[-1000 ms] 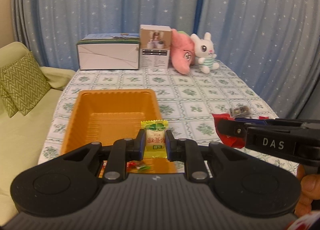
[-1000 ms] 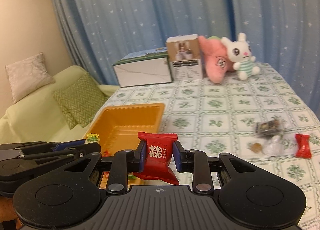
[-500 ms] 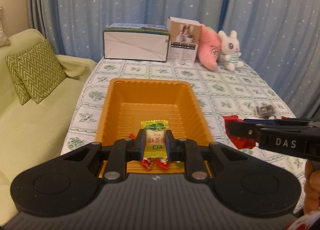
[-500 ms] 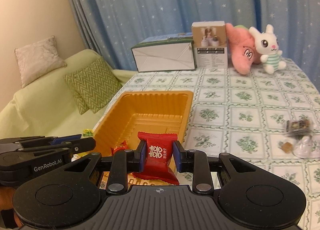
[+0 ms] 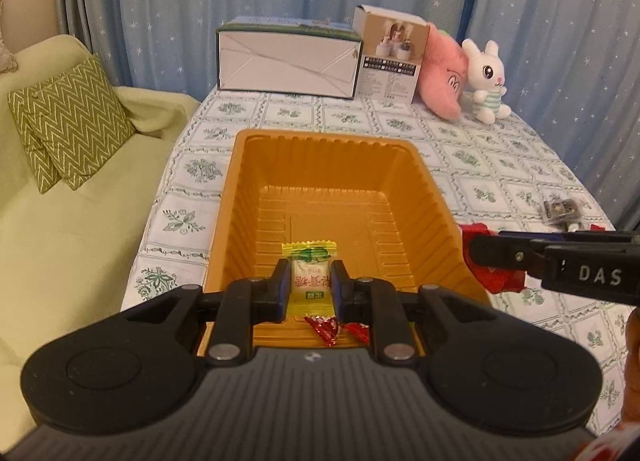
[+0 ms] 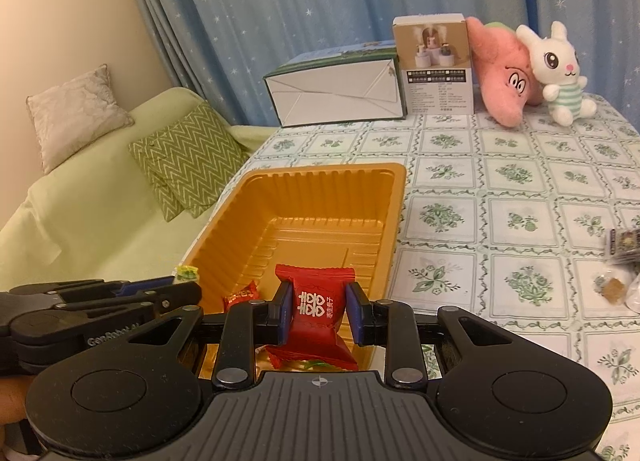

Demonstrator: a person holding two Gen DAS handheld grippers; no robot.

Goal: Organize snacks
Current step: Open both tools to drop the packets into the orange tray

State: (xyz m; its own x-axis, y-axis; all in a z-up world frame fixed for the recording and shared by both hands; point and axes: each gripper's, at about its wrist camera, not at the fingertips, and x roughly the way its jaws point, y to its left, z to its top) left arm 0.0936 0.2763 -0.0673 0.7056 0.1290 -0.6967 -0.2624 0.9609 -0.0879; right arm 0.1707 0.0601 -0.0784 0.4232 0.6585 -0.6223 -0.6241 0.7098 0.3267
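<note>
- Left gripper (image 5: 310,288) is clamped on a yellow candy (image 5: 310,275) over the tray's (image 5: 320,141) near end; right gripper (image 6: 318,311) is clamped on a red candy (image 6: 316,303) above the tray's near right corner.
- Risk: released here, the red candy may catch the near right rim and fall onto the table (image 6: 520,189).
- Both grippers sit close side by side; they could bump.
- More snacks (image 6: 624,257) wait far right.

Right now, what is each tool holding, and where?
Left tool: yellow-green candy, pinched across its middle. Right tool: red candy, also clamped at mid-body.
</note>
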